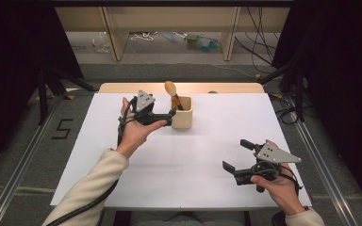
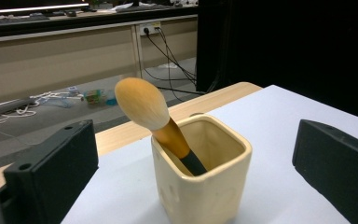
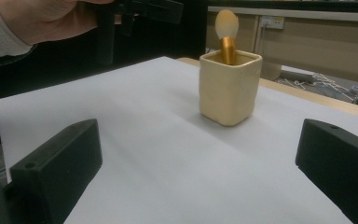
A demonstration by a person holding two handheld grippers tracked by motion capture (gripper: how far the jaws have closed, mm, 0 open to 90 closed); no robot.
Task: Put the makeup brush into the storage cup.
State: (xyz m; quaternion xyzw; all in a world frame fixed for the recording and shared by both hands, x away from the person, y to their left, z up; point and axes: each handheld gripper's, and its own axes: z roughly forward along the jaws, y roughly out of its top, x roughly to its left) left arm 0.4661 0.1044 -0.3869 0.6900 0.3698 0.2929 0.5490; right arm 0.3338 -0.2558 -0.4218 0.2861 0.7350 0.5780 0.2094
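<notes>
A: Brush [image 1: 172, 92] position?
B: Leaning handle-down in cream cup [image 1: 182, 117], far centre of white table [image 1: 169, 160].
A: Left gripper [image 1: 168, 117]?
B: Jaws spread, just beside cup, nothing held.
A: Right gripper [image 1: 235, 154]?
B: Jaws apart, empty, well away near front edge.

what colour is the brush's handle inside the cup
Gold ferrule, then black lower handle, clearest in the left gripper view.

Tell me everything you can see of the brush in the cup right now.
The brush has a rounded, pale orange bristle head, a gold-looking ferrule and a black handle. It stands head-up in the cream square cup, tilted, its handle leaning on the cup's rim, its lower end hidden inside. The left gripper is open beside the cup, not touching the brush.
</notes>
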